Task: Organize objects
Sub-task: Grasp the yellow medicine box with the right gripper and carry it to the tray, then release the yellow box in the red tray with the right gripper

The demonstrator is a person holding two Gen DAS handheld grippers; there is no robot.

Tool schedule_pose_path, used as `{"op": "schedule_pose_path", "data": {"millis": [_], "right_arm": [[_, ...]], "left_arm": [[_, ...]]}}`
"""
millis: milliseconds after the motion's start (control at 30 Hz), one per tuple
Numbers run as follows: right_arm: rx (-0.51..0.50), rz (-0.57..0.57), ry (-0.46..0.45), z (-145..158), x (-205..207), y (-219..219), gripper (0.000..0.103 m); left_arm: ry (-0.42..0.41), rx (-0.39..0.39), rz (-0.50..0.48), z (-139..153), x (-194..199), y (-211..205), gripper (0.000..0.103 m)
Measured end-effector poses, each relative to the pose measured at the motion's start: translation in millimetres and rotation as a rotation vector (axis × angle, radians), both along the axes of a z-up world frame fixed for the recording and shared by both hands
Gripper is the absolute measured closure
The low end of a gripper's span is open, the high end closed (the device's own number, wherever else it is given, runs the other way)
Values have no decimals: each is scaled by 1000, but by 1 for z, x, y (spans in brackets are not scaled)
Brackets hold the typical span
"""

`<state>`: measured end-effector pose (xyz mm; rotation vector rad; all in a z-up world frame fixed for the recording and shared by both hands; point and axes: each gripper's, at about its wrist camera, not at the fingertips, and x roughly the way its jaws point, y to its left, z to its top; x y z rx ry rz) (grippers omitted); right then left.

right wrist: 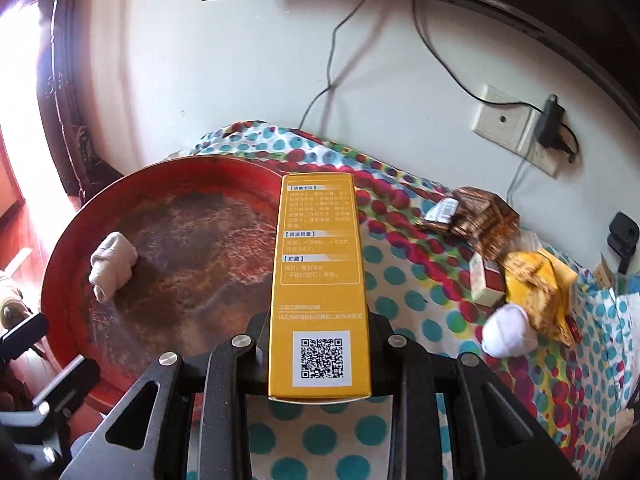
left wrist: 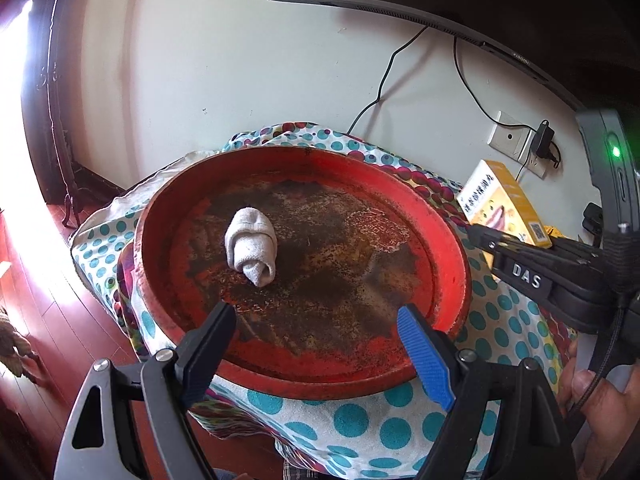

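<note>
Yellow box (right wrist: 318, 280) sits clamped lengthwise in the right tongs (right wrist: 318, 344), carried over the desk (right wrist: 400, 292) toward the red tray (right wrist: 76, 240). Next, it likely needs lowering beside the rolled sock (right wrist: 112, 264) there. Left tongs (left wrist: 316, 336) hover wide and empty over the tray's near rim.

White wall (left wrist: 224, 60), red wooden floor (left wrist: 48, 320), bright window (left wrist: 12, 60).

Sock (left wrist: 251, 246) in tray (left wrist: 448, 248)

Both wrist views angled down, close, sharing red tray (left wrist: 452, 240)
</note>
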<state>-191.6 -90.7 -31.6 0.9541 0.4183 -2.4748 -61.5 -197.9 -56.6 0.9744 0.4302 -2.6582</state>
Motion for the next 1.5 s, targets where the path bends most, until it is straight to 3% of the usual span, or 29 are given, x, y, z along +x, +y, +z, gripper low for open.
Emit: {"op": "schedule_pose_path", "data": {"millis": [233, 700, 733, 767, 833, 967, 1033, 1233, 1367, 1500], "right_arm": [[40, 75, -32, -11, -8, -55, 76], [61, 96, -140, -43, -30, -74, 74], [59, 92, -142, -44, -30, -73, 67], [56, 86, -137, -42, -31, -71, 55], [41, 61, -75, -29, -28, -61, 39], [2, -33, 145, 23, -19, -13, 5], [-40, -81, 234, 39, -17, 27, 0], [1, -307, 176, 13, -42, 142, 0], [14, -468, 145, -7, -49, 226, 0], [-16, -575, 96, -18, -55, 282, 0]], "left_arm": [[-7, 21, 25, -5, 0, -11, 18], [-16, 34, 75, -8, 2, -23, 18], [-11, 30, 74, -7, 3, -22, 18], [-2, 27, 72, -5, 4, -21, 18], [36, 21, 74, 1, 8, -20, 18], [141, 10, 98, 18, 20, -21, 18], [174, 8, 106, 23, 24, -21, 18], [155, -10, 46, 22, 16, -2, 18], [171, -38, -84, 21, 11, 32, 18], [126, -66, -224, 6, -3, 82, 18]]}}
